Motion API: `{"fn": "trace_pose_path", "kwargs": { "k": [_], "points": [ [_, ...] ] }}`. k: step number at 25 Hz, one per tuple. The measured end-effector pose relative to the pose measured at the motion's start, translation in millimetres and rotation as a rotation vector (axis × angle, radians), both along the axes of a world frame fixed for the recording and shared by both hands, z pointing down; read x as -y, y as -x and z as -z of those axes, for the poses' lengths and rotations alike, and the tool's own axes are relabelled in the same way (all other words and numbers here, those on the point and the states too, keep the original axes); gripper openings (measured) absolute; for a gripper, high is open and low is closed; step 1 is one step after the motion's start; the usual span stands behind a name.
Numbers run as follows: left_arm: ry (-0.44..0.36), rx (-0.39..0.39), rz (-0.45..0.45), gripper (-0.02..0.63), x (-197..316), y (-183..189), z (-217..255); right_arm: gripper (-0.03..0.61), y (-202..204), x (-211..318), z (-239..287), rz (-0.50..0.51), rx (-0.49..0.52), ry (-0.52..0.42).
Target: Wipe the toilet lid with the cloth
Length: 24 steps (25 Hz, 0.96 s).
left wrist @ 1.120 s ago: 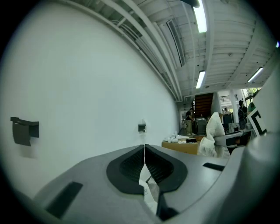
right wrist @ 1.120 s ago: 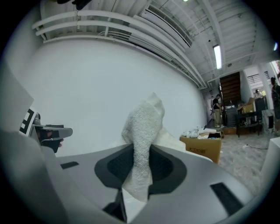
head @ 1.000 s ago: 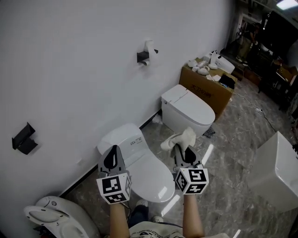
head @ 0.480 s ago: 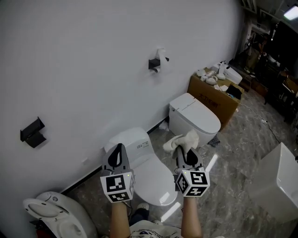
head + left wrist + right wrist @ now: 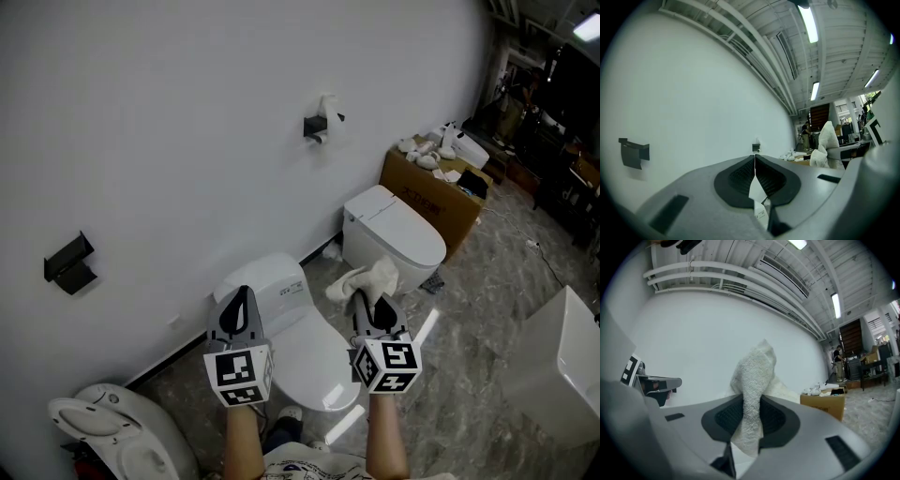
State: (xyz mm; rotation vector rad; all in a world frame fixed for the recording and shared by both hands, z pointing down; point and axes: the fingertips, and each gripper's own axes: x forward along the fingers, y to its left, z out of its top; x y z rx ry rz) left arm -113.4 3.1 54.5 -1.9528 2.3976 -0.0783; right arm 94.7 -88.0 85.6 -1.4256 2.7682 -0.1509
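Toilet lid (image 5: 302, 352) lies below and left of the cloth (image 5: 368, 278), pinched by fingers of the right gripper (image 5: 363, 300); left gripper (image 5: 242, 294) fingers closed, empty.

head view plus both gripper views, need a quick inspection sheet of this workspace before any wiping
surface: toilet lid closed, glossy white; the cloth is held off to its right, not on it.
job's things: cloth, white, bunched, sticking up out of the right gripper.
clutter: cardboard box by the wall, with white items on top.
grippers: left gripper jaws together, nothing held; right gripper clamped on the cloth.
cables: one thin dark line on the floor at far right, probably a cable.
surroundings: second toilet beyond, third toilet at near left, black wall bracket, paper holder, marbled floor.
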Motion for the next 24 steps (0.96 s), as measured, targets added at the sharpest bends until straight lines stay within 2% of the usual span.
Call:
{"fn": "trace_pose_path", "kwargs": {
  "k": [24],
  "points": [
    [-0.010,0.007,-0.010,0.009,4.5,-2.5,3.5,0.084,-2.0,4.2,-4.1,0.002,-0.020,0.002]
  ]
}}
